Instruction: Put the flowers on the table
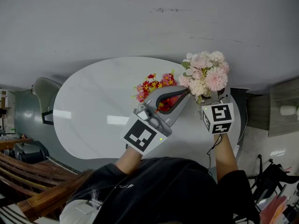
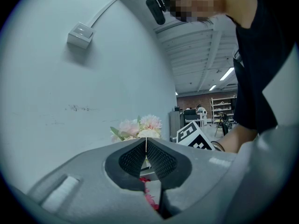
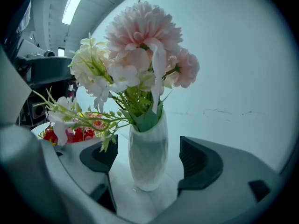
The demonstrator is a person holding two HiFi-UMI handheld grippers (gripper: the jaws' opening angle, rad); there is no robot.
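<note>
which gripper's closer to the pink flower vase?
Right. The vase stands between the right gripper's open jaws, with both pads clear of it. The left gripper sits off to the vase's left, jaws together, above the red flowers.

Head view looks steeply down on the bench (image 1: 88, 111); both gripper views, low and close, share the pink flowers (image 3: 140, 36).

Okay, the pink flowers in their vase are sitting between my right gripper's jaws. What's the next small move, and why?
Probably draw the right gripper straight back, away from the vase. The vase stands upright on the white table, and the jaws are open with a gap on each side of it, so it looks set down. Backing out straight should avoid brushing the glass or the pink flowers.
</note>
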